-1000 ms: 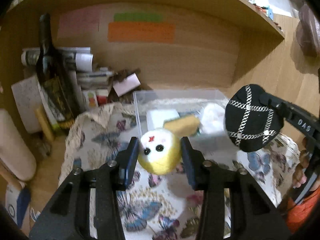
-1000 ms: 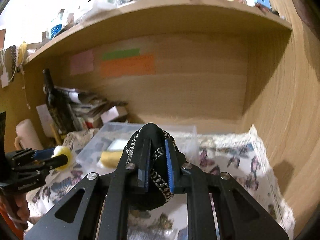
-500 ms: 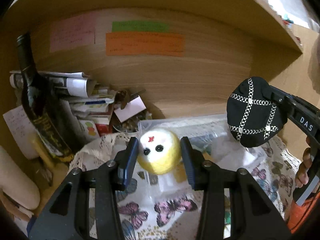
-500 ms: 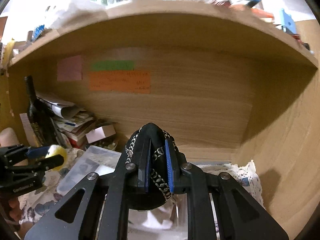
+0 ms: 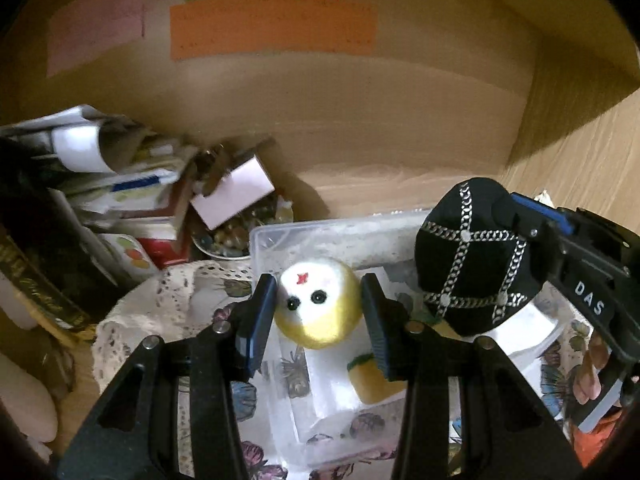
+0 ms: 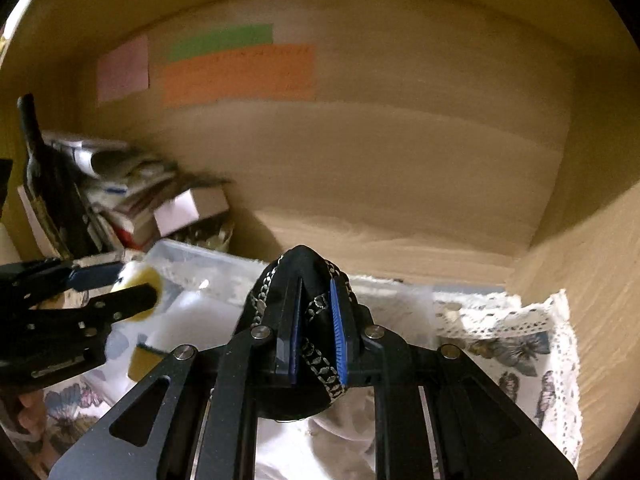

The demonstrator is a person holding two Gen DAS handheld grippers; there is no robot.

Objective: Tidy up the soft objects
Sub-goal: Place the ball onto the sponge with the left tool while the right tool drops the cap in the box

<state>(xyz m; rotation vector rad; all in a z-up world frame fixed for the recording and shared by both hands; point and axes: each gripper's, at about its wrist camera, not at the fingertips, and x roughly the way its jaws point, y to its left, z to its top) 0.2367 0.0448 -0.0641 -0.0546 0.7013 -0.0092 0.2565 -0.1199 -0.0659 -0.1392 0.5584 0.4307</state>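
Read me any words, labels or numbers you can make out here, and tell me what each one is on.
"DAS": white letters on the black arm of the right gripper.
Orange paper strip on the back wall: rows of small writing, too blurred to read.
Dark bottle's label: gold lettering, unreadable.
Nothing else is legible.

I'm in a home, at a wooden shelf nook: sticky notes on its back wall, stacked papers at its left, a butterfly-print cloth on its floor.
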